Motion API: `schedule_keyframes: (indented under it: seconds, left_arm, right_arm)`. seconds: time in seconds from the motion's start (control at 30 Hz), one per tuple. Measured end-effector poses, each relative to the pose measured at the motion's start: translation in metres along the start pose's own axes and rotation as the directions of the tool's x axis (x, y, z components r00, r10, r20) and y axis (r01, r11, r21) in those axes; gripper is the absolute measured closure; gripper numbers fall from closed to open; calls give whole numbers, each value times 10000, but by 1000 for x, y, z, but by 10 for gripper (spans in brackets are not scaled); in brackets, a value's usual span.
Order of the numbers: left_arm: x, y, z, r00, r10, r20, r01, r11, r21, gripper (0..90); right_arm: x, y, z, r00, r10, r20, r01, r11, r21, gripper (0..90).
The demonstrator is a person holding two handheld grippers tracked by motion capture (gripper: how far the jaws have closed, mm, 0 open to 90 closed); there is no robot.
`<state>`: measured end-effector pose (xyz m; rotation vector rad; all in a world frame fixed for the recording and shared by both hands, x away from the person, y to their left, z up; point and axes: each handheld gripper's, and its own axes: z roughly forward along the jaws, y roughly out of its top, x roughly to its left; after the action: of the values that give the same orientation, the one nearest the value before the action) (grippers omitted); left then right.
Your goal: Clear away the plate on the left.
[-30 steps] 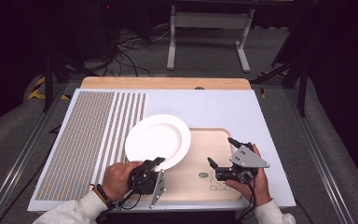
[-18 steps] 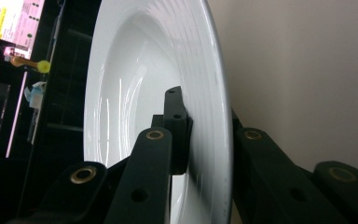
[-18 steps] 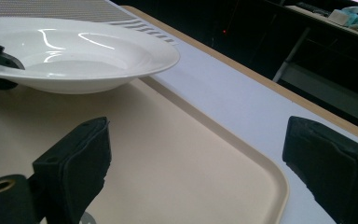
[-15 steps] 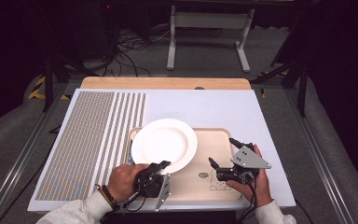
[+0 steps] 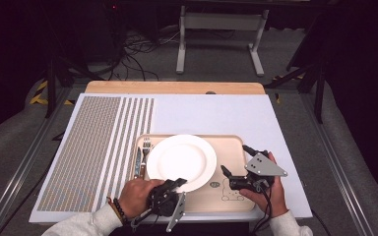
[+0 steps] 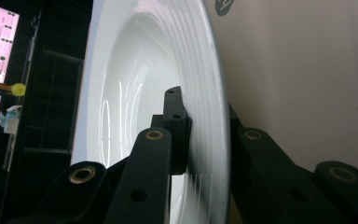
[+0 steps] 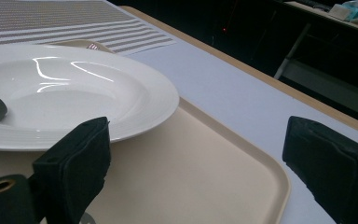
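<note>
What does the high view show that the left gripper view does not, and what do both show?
High view alone: the fork and knife lying on the tray left of the plate, the striped placemat, and the right gripper, fingers apart above the tray. Left gripper view alone: close up, one finger lies inside the rim and one beneath it. Both: the white plate over the beige tray, its near rim pinched by the left gripper.

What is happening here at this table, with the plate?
A person holds tongs in each hand. The left tongs are closed on the near rim of the white plate, which sits over the beige tray. A fork lies at the tray's left edge beside the plate. The right tongs are open and empty, waiting over the tray.
</note>
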<state>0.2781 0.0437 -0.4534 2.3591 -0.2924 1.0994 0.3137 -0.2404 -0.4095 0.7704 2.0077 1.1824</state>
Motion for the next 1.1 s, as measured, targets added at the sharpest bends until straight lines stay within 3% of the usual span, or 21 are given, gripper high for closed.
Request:
schedule_keyframes:
  seconds: [0.2,0.27,0.37,0.47,0.67,0.73,1.1]
  left_arm:
    - [-2,2,4,9994,60,352,-56,9999,-113,816]
    - [-5,4,5,9997,86,248,-84,9999,-99,817]
    - [-7,6,8,9988,422,251,-419,9991,-99,818]
    - [-5,7,9,9993,118,356,-108,9995,-294,819]
    - [-10,13,16,9978,296,597,-272,9988,-405,830]
    - [-10,14,16,9979,253,593,-228,9989,-418,831]
    - [-12,20,22,9967,25,806,33,9975,-710,829]
  right_arm:
    - [0,-1,2,9999,43,-108,-42,9999,94,87]
    - [-1,-1,3,9999,74,-104,-74,10000,63,87]
    - [0,-2,4,10000,-7,-78,8,9999,132,87]
    - [0,-2,3,10000,-61,-22,61,9999,113,87]
    - [2,-2,3,9996,-289,-9,290,9993,216,88]
    - [1,-2,2,9999,-115,17,115,9999,109,87]
    - [3,-3,3,9996,-279,-13,279,9993,265,87]
